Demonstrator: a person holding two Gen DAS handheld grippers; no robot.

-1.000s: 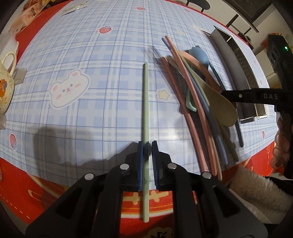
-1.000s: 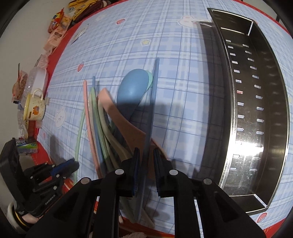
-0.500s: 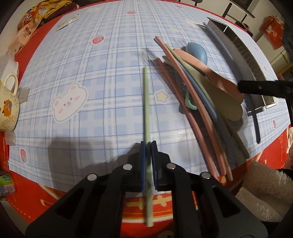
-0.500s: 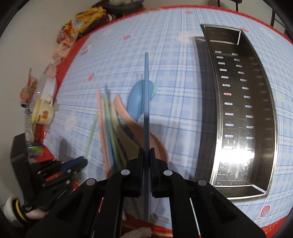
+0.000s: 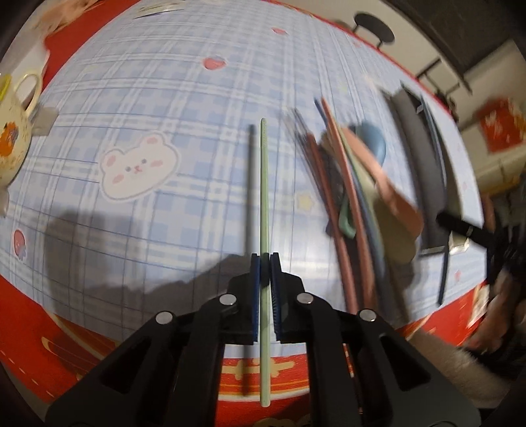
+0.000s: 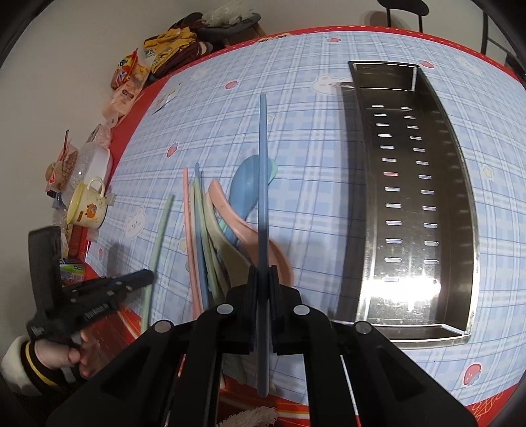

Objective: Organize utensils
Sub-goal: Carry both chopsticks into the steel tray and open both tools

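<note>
My left gripper (image 5: 265, 258) is shut on a pale green chopstick (image 5: 264, 184), held a little above the checked tablecloth with its shadow beside it. My right gripper (image 6: 262, 271) is shut on a blue chopstick (image 6: 262, 170), lifted over the pile of utensils (image 6: 213, 226): pink, green and blue chopsticks, a blue spoon (image 6: 245, 184) and a pink spoon. In the left wrist view the same pile (image 5: 348, 184) lies to the right. The steel utensil tray (image 6: 460, 184) lies right of the right gripper. The left gripper (image 6: 144, 279) with its green chopstick (image 6: 159, 236) shows at the lower left of the right wrist view.
A yellow mug (image 6: 86, 208) and snack packets (image 6: 131, 78) crowd the table's left edge. A mug (image 5: 13, 131) also shows at the far left of the left wrist view. A hand with a white cuff (image 6: 49, 358) holds the left gripper. A chair (image 5: 374, 31) stands beyond the table.
Both grippers closed on their chopsticks and lifted them off the cloth. The right one raised the blue chopstick clear of the pile; the left wrist view swung and blurred.
</note>
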